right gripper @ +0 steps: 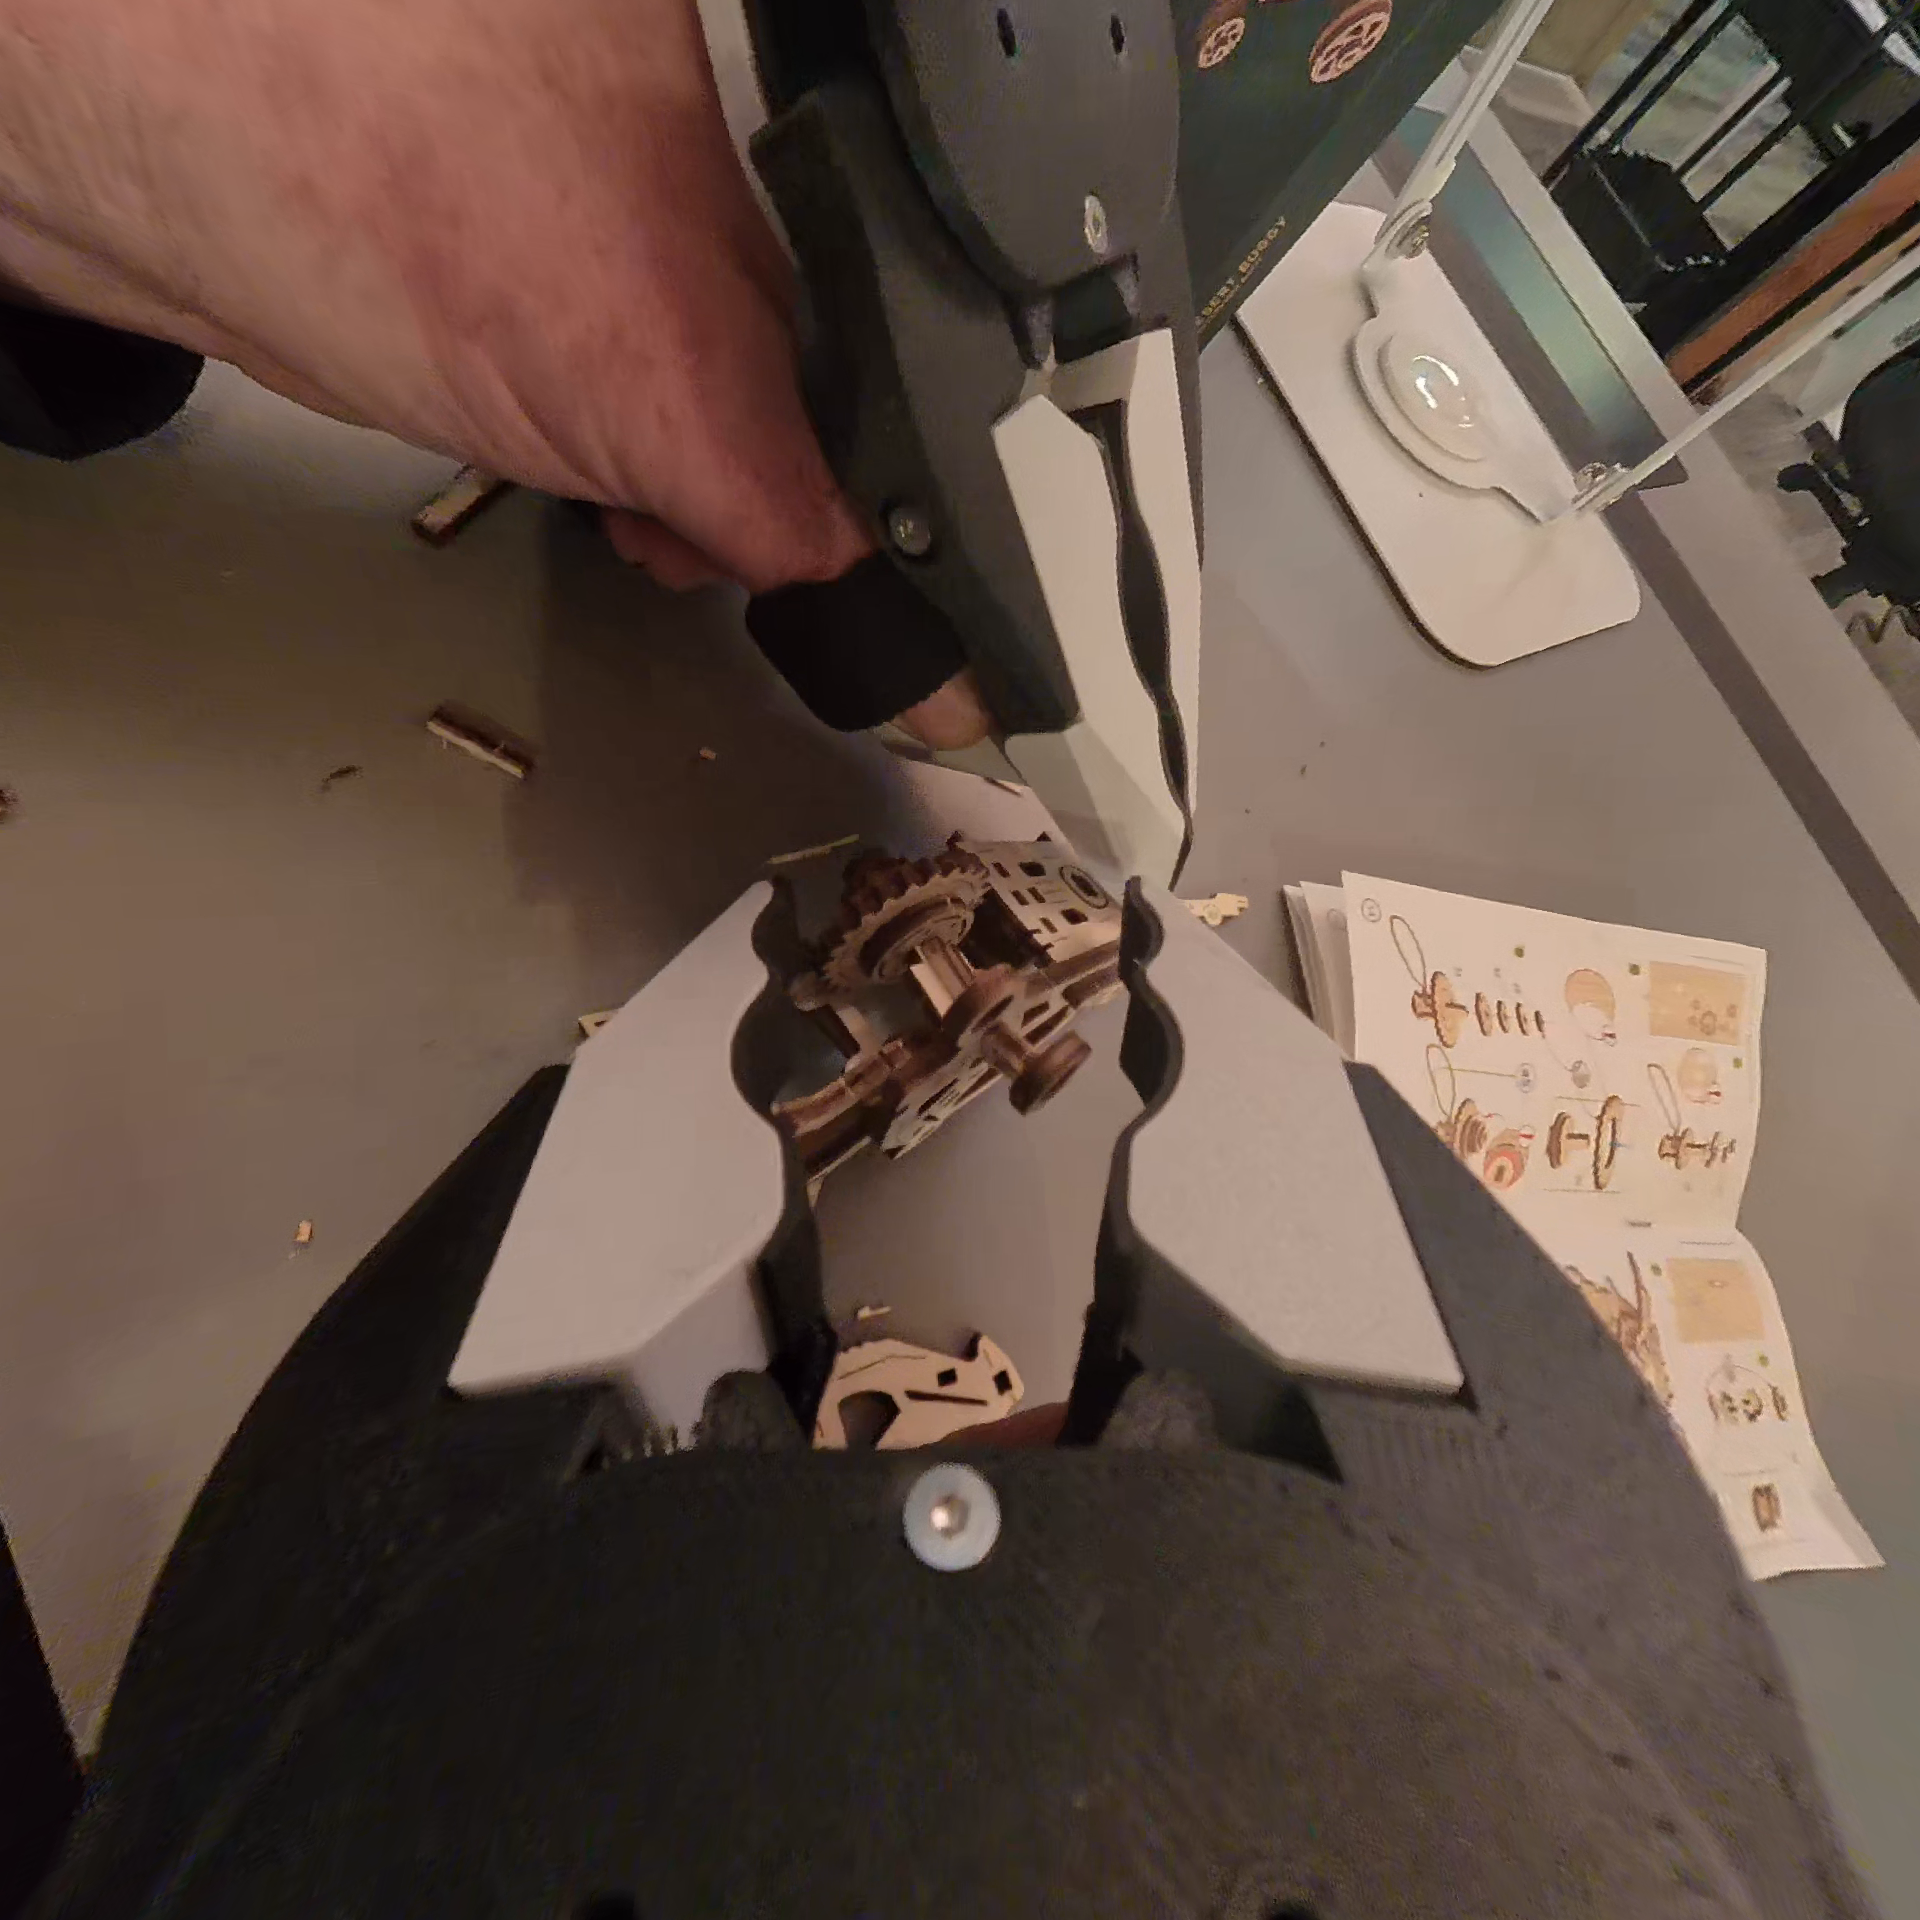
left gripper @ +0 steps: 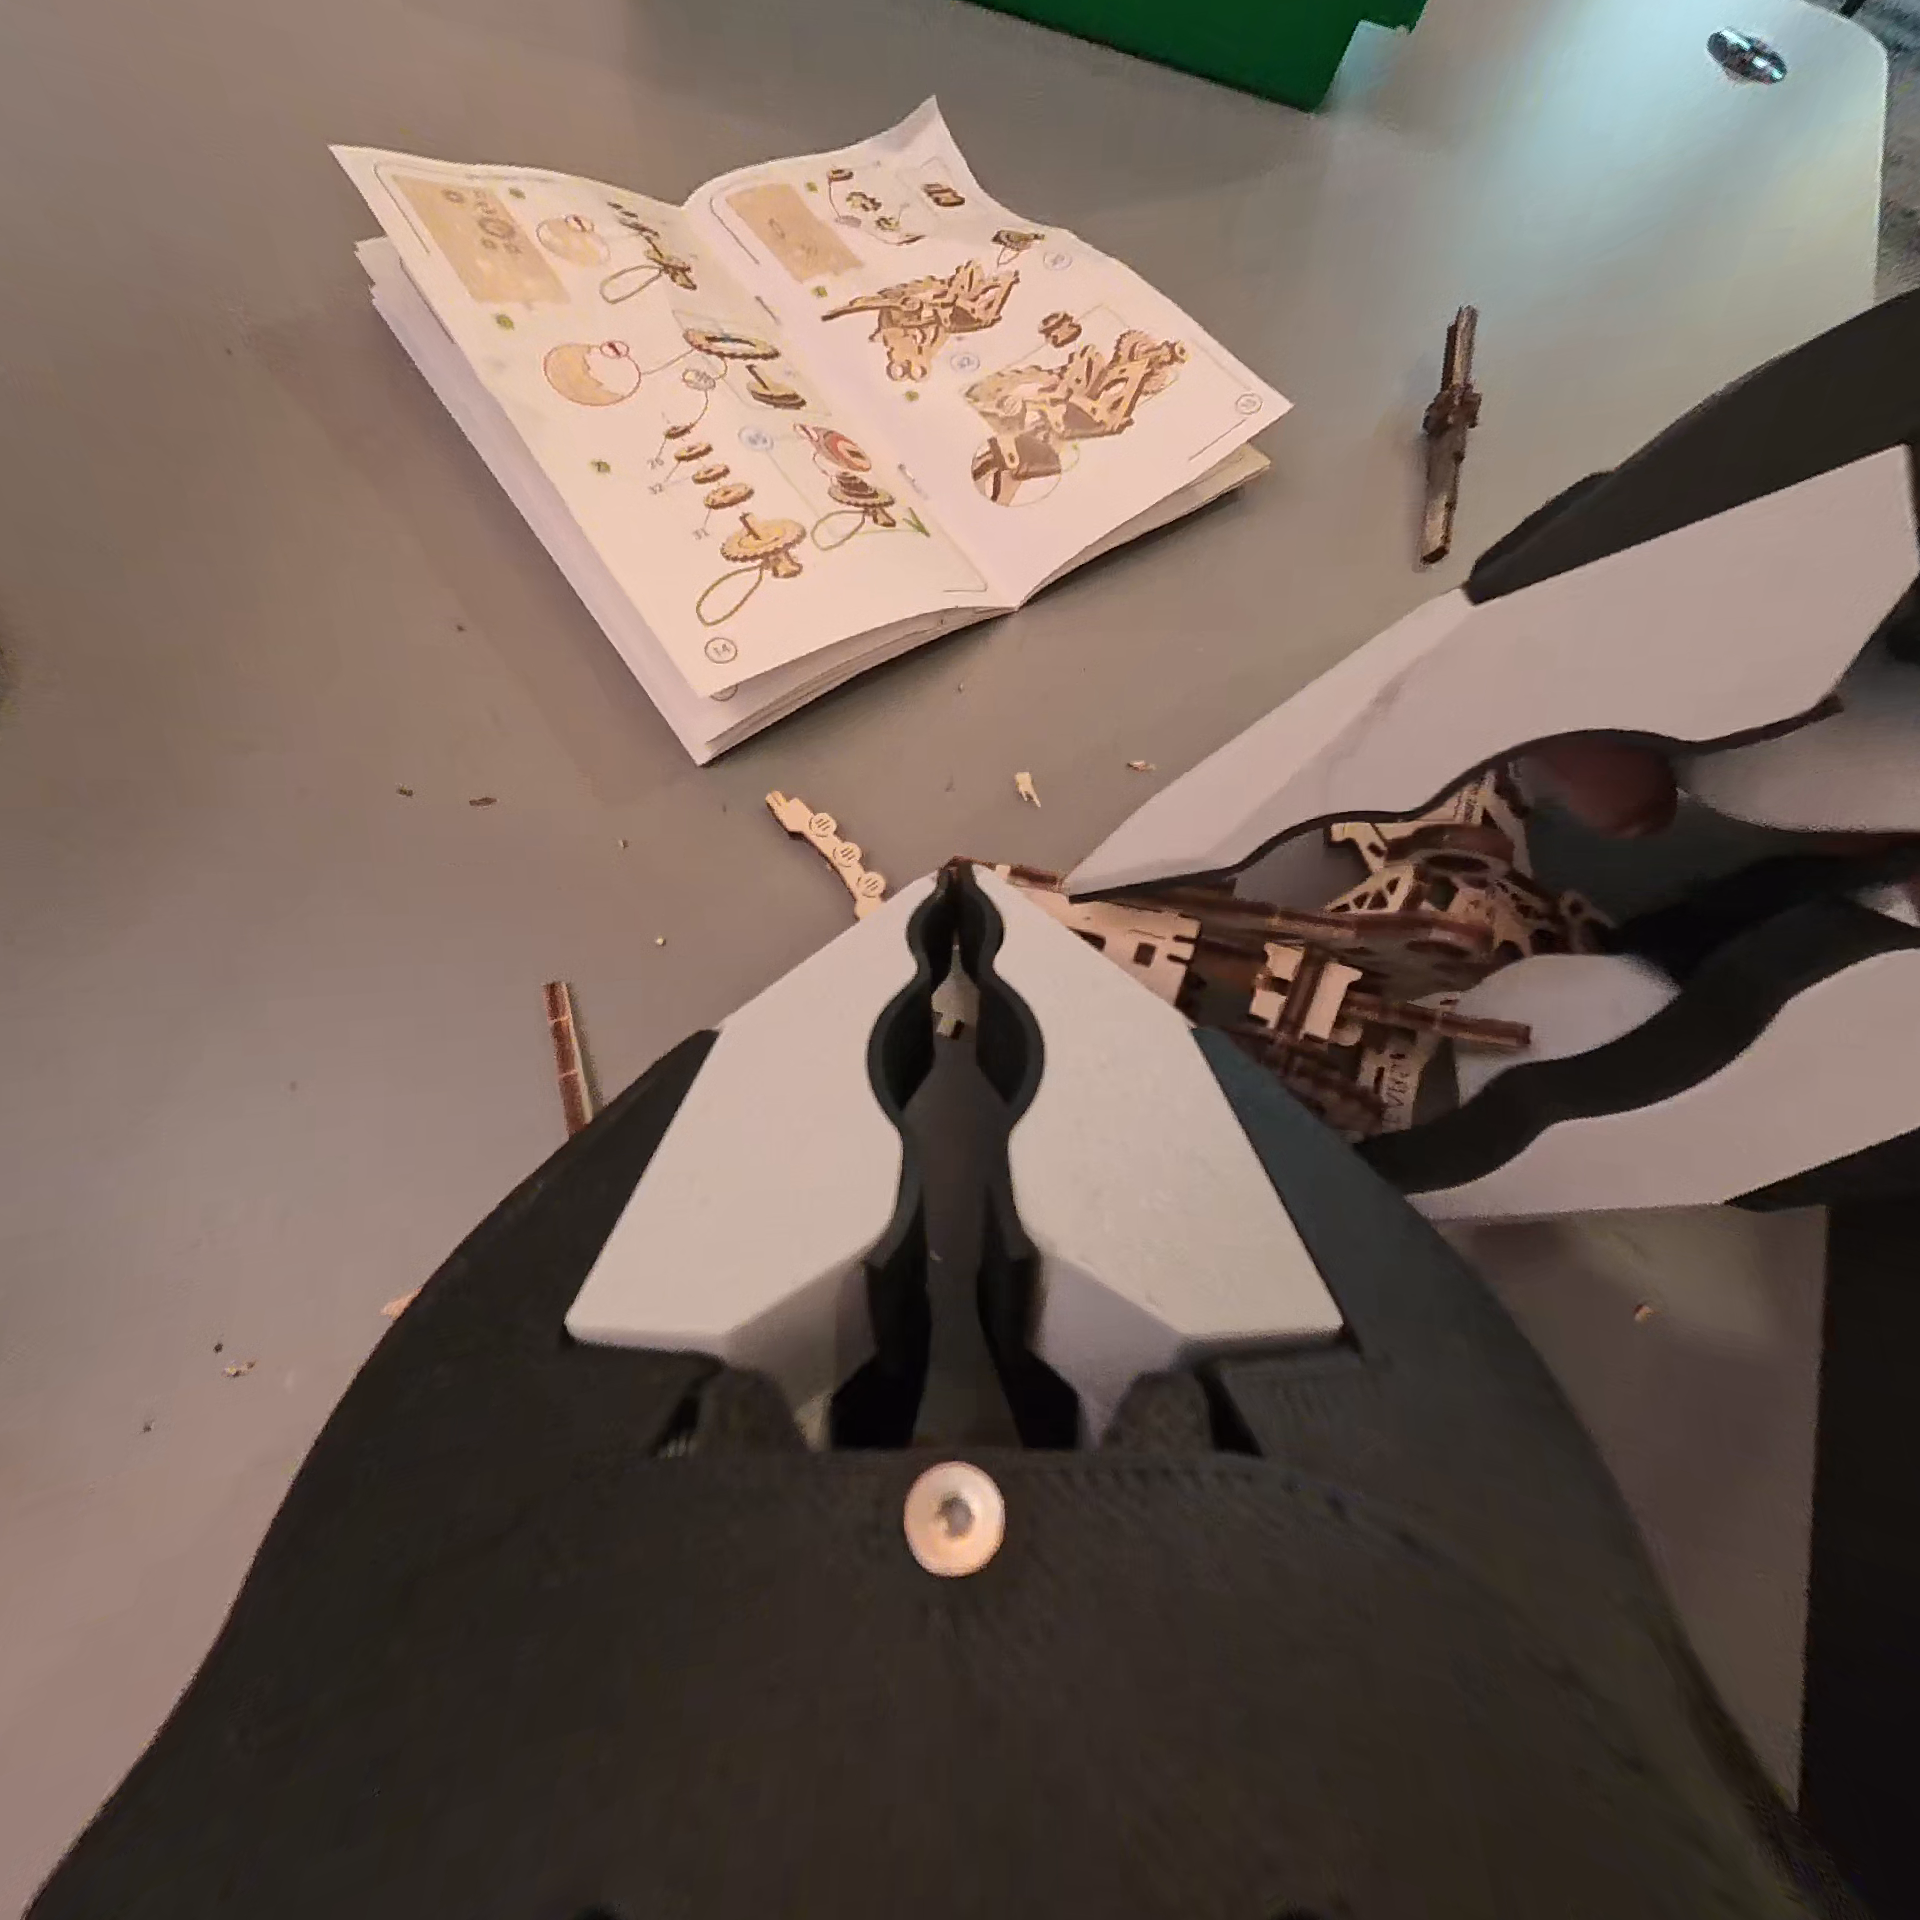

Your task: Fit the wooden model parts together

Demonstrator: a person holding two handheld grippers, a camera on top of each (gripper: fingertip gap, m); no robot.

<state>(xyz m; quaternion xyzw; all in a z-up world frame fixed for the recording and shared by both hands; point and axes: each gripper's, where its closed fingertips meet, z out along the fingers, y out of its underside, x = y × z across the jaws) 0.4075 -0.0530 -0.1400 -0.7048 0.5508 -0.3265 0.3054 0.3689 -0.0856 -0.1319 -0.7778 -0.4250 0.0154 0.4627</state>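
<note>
1. The left gripper (left gripper: 958, 883), black with pale grey fingers, fills the near part of the left wrist view; its jaws are pressed together at the tips, and I cannot tell if a small piece sits between them.
2. The right gripper (right gripper: 951, 904) has its jaws wide around the half-built wooden model with gears and axles (right gripper: 935, 997); whether it grips the model is not clear.
3. A flat light wooden part (right gripper: 914, 1387) lies on the grey table (left gripper: 208, 623) near the base of the right jaws.
4. An open instruction booklet with drawings (left gripper: 800, 416) lies farther away.
5. A dark wooden stick (left gripper: 1446, 436) lies to the right of the booklet.
</note>
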